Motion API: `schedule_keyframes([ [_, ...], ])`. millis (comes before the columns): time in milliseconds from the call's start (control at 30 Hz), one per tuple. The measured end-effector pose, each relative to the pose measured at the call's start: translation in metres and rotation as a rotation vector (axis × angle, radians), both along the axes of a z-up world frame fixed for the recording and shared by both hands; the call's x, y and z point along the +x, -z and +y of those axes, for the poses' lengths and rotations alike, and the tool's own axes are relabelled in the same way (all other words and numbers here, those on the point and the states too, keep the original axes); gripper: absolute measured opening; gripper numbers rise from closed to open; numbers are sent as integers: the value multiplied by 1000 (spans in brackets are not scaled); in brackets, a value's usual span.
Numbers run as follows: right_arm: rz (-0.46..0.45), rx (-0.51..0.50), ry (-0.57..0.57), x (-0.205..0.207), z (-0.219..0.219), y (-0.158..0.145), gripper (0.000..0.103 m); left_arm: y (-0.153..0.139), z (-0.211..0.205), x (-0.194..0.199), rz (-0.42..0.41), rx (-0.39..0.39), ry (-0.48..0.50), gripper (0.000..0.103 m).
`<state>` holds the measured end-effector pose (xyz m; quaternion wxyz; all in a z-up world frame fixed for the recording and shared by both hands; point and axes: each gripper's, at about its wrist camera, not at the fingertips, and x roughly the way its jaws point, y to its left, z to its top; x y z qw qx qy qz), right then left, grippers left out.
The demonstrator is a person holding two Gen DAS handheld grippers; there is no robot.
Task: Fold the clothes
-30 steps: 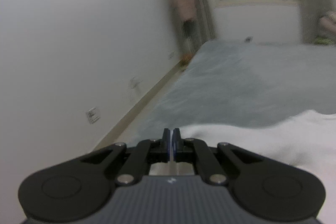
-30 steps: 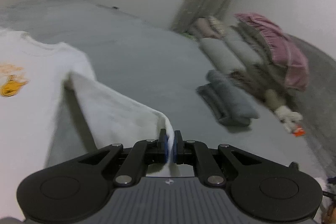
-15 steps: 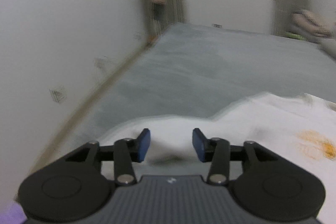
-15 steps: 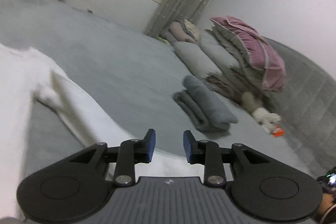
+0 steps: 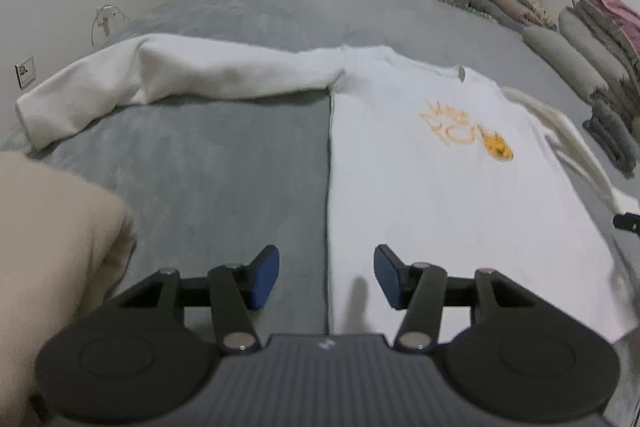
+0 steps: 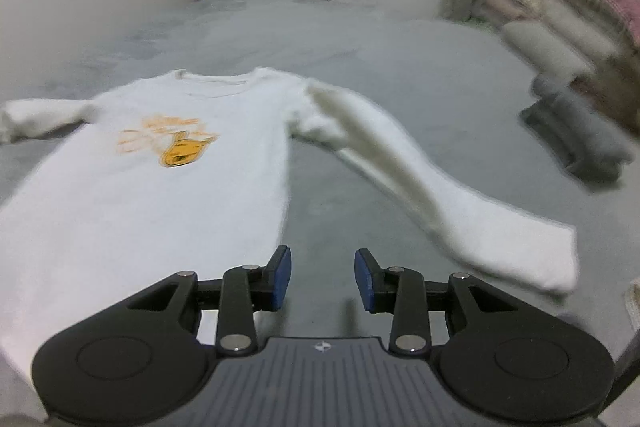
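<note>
Grey soft bed cover (image 5: 224, 163) fills the room, and the white long-sleeved shirt with an orange picture (image 5: 432, 179) lies flat on it, sleeves out. The left gripper (image 5: 326, 281) has just been opening, empty over the shirt's side edge. The right gripper (image 6: 322, 279) has too, empty beside it. A grab may pinch the cover too, or bunch the shirt.

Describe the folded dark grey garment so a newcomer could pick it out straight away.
Start from the big grey bed with the white long-sleeved shirt spread flat on it. Look past the shirt's outstretched sleeve toward the stacked pillows at the bed's side; the folded dark grey garment lies just in front of them. It is the only folded, dark piece of clothing there.
</note>
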<state>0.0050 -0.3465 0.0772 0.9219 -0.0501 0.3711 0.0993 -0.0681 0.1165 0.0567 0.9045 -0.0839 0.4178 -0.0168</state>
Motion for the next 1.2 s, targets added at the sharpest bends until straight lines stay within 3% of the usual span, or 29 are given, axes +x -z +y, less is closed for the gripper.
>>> schedule_keyframes([
  [367, 141, 162, -119, -51, -14, 14, 34, 13, -16, -37, 3, 53, 72, 50],
  [467, 174, 205, -143, -73, -15, 23, 34, 14, -19, -42, -6, 61, 90, 45],
  [500, 178, 211, -149, -78, -14, 26, 34, 14, -20, -44, -7, 58, 94, 32],
  [533, 182, 216, -155, -84, -13, 28, 34, 15, -19, -44, -3, 38, 94, 11],
  [600, 180, 199, -149, -90, -9, 32, 29, 16, -17, -44, 4, 5, 80, 11],
  [667, 168, 183, -151, -92, -4, 32, 12, 16, -17, -44, 7, 0, 64, 9],
  [733, 148, 169, -159, -95, 1, 28, 8, 13, -18, -46, 0, -3, 59, 7],
  [1000, -20, 233, -219, -120, -24, -23, 7, -14, -11, -75, -95, -49, 64, 7],
  [1200, 49, 104, -288, -121, -13, -3, 7, -4, -21, -70, -50, 46, 89, 10],
])
